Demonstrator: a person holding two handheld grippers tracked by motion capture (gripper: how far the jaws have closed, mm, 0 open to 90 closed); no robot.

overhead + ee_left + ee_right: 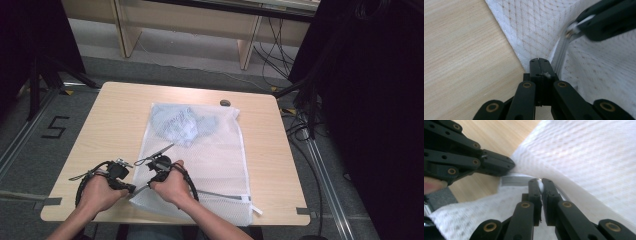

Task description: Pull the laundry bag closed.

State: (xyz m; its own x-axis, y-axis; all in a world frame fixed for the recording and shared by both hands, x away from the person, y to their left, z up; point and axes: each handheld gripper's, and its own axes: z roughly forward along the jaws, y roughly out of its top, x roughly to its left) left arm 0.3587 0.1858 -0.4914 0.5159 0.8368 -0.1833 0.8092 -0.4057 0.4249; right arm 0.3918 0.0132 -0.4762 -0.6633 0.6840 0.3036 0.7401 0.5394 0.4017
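Item, nearest us: left gripper [134, 189], jaws pressed fully together on the near-left corner of the mesh bag [220, 165], just where the zipper [561, 53] starts; we hold the cloth fast there.

Item, just beside it: right gripper [540, 180], jaws nipped nearly together on a small metal piece at the zipper line, which we take for the pull [539, 179].

Step in hand, as we judge it: running the zipper along the bag's near edge. To do it well, we keep the left grip anchored at the corner so the tape stays taut, draw the pull straight along the track rather than upward, and watch that loose mesh does not fold into the teeth.

Item, farther: the bag itself, white, lying flat on the table [115, 120], its near edge toward us. Contents: a crumpled pale blue garment [182, 125], bunched at the far end, well away from the zipper.
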